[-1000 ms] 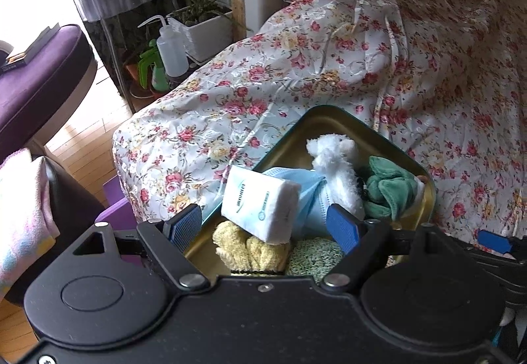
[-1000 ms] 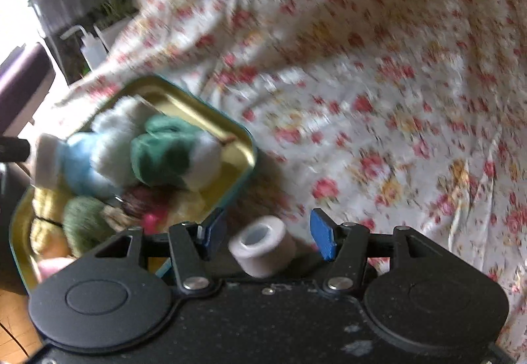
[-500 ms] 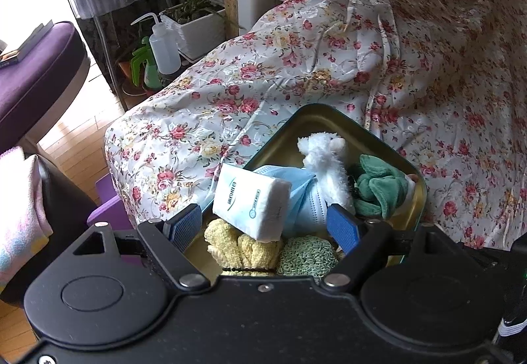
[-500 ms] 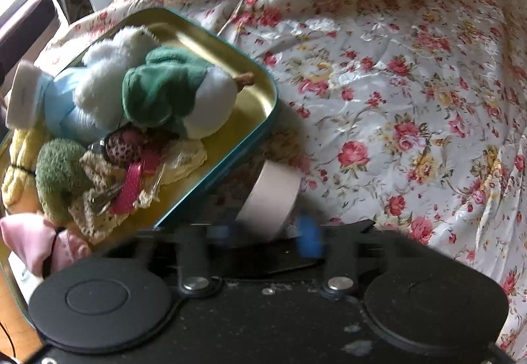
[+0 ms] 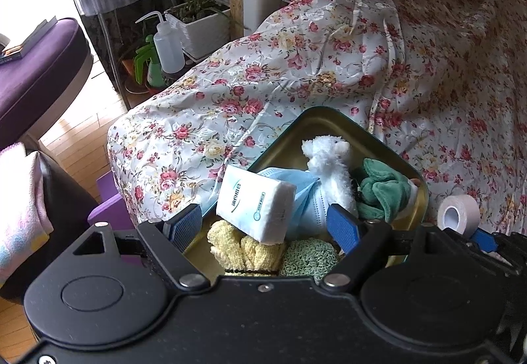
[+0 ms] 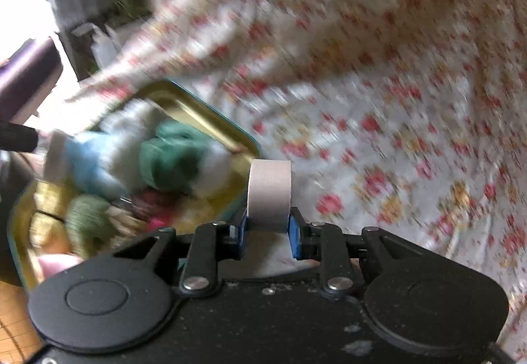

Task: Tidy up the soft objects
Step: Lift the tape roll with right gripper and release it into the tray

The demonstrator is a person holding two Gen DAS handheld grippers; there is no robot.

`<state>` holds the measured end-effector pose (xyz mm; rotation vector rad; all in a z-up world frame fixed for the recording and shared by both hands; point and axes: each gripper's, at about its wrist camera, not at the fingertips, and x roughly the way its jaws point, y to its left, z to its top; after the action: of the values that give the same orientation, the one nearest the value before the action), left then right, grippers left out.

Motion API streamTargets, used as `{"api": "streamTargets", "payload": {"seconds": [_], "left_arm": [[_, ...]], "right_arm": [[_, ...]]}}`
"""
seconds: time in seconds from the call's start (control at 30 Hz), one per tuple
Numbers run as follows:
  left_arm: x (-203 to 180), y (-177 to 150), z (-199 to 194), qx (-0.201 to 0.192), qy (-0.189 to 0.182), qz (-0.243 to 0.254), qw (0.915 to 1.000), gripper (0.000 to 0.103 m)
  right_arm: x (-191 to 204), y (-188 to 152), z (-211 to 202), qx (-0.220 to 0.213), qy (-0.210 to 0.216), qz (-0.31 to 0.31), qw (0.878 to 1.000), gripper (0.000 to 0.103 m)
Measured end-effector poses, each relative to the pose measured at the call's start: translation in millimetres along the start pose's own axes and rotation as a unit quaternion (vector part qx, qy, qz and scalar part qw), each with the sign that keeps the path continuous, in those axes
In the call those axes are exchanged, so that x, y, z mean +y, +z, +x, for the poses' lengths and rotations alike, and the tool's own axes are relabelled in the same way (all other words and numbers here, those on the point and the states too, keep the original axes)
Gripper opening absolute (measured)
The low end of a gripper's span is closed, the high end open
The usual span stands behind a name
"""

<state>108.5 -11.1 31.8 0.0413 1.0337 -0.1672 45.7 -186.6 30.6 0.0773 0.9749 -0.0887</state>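
My right claw (image 6: pixel 267 232) is clamped on the tape roll (image 6: pixel 269 194), its jaws having just closed on it, and holds it clear of the bed (image 6: pixel 378 107); my left claw (image 5: pixel 263 227) hangs wide and empty over the tin's (image 5: pixel 332 115) near end. I judge this the carry step. Just left of the right claw lies the crowded tin, so next I need a free gap, perhaps beside the green plush (image 6: pixel 171 156).

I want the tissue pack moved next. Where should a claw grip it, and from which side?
Grip the tissue pack across its two broad faces at the raised upper end, coming from above; it leans tilted on the yellow cloth, so that end stands clear.
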Motion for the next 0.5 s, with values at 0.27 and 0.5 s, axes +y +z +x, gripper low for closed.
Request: {"api": "streamTargets", "payload": {"seconds": [0.27, 0.5], "left_arm": [[-2.8, -0.7, 1.7, 0.004, 0.001, 0.004, 1.0, 0.079], [-3.5, -1.2, 1.1, 0.006, -0.001, 0.005, 1.0, 0.079]], "right_arm": [[41.9, -6.5, -3.5, -0.019, 0.064, -0.041, 0.997, 0.058], [46.3, -14.4, 11.6, 0.016, 0.056, -0.044, 0.997, 0.054]]}}
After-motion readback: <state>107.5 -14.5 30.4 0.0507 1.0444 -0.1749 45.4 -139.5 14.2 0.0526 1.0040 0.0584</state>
